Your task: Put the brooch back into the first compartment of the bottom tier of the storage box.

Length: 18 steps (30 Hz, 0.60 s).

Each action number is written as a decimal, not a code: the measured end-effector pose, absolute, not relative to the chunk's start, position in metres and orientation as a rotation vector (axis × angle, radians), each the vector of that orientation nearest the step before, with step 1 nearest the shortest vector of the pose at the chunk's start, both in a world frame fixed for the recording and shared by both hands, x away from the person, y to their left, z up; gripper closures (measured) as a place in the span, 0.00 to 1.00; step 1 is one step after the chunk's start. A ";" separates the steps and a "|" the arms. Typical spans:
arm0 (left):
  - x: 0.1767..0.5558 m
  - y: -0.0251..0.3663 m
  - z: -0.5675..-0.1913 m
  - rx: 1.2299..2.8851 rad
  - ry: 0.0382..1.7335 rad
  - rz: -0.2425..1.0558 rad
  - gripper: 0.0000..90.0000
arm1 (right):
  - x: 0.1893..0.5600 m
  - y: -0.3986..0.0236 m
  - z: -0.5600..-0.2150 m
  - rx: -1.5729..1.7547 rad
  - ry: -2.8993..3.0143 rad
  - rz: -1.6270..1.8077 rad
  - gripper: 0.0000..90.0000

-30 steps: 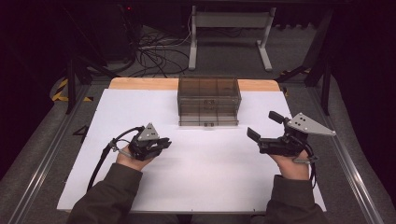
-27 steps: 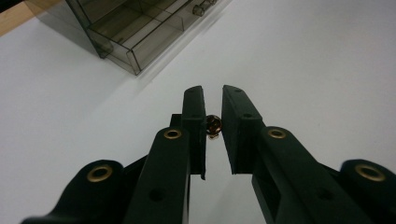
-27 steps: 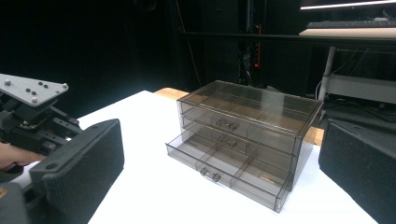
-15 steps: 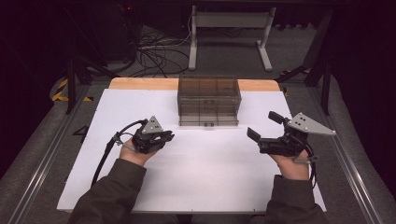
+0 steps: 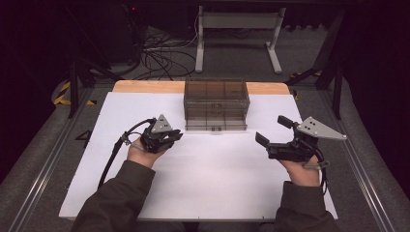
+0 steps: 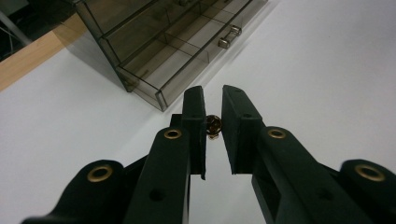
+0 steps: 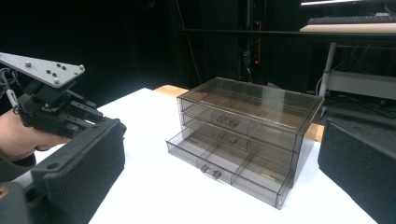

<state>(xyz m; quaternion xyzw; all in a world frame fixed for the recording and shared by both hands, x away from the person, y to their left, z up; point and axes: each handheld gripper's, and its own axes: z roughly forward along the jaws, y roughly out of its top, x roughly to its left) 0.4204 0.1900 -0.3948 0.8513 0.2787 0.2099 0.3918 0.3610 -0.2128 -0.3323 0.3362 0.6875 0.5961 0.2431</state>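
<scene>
Dark room — grey floor [image 5: 38,145], cables [image 5: 159,55], metal stand [image 5: 239,21].

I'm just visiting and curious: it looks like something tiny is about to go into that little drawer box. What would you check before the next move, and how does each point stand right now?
1. Small brass-coloured piece sits between the jaws of the left hand-held gripper: ok, though firmness of grip cannot tell.
2. Bottom drawer of the clear drawer box is pulled out: ok.
3. The open drawer's compartments look free: ok for the nearer ones, cannot tell further in.
4. Right hand-held gripper is open and stands off to the box's side: ok.
5. White table between left hand-held gripper and box is free: ok.
6. Left hand-held gripper is over the drawer: not ok, it is short of it.
</scene>
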 end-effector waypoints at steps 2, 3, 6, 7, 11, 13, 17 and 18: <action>0.422 0.189 -0.394 2.161 0.711 0.538 0.89 | 0.361 -0.213 -0.332 0.918 1.876 1.630 0.01; 0.423 0.188 -0.393 2.159 0.713 0.541 0.89 | 0.361 -0.213 -0.332 0.917 1.877 1.630 0.01; 0.427 0.185 -0.390 2.158 0.714 0.551 0.89 | 0.361 -0.213 -0.332 0.918 1.877 1.632 0.01; 0.428 0.185 -0.390 2.157 0.711 0.555 0.89 | 0.361 -0.213 -0.332 0.918 1.876 1.631 0.01; 0.433 0.183 -0.388 2.160 0.716 0.567 0.89 | 0.361 -0.214 -0.332 0.918 1.875 1.628 0.01; 0.434 0.181 -0.387 2.156 0.721 0.572 0.89 | 0.360 -0.214 -0.332 0.918 1.876 1.627 0.01; 0.438 0.179 -0.387 2.146 0.725 0.597 0.89 | 0.360 -0.214 -0.332 0.920 1.874 1.629 0.01; 0.439 0.178 -0.387 2.143 0.728 0.596 0.89 | 0.361 -0.215 -0.332 0.919 1.874 1.627 0.01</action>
